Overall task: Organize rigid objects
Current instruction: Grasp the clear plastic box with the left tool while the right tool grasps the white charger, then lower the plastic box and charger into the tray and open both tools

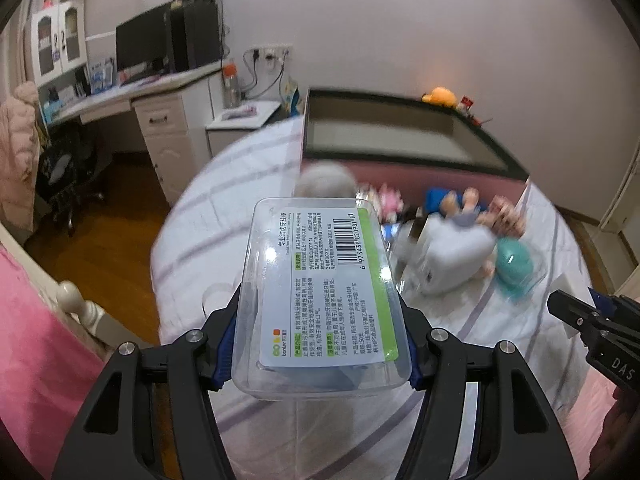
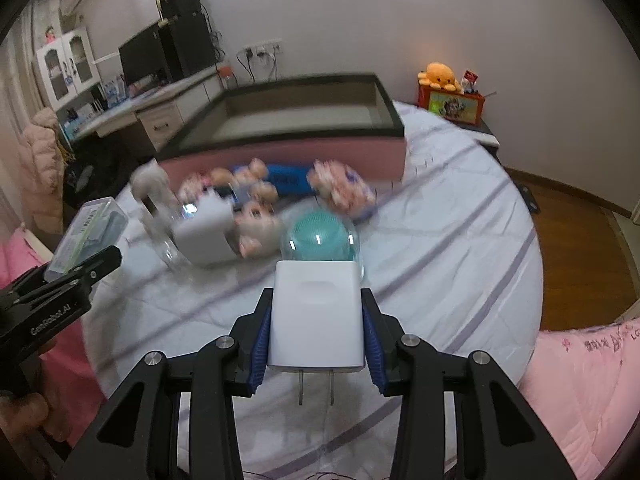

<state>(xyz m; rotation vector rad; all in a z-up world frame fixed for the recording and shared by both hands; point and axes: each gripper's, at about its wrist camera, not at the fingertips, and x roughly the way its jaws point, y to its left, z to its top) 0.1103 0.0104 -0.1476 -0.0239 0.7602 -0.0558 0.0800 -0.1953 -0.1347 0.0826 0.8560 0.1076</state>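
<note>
My left gripper (image 1: 320, 340) is shut on a clear plastic floss-pick box (image 1: 320, 292) with a printed label, held above the round white table (image 1: 248, 168). It also shows at the left in the right wrist view (image 2: 86, 232). My right gripper (image 2: 318, 336) is shut on a white plug charger (image 2: 318, 312), prongs toward the camera. A pink storage box with a dark rim (image 2: 288, 120) stands at the table's far side, also in the left wrist view (image 1: 392, 136). A blurred pile lies before it: a white charger (image 2: 204, 232), a teal ball in a clear dome (image 2: 320, 236), small dolls (image 2: 256, 216).
A desk with a monitor (image 1: 144, 48) and drawers stands at the far left. An orange plush (image 2: 438, 74) sits on a red box (image 2: 452, 106) at the back right. Pink bedding (image 2: 588, 380) lies at the right, wooden floor (image 2: 576, 248) beyond the table.
</note>
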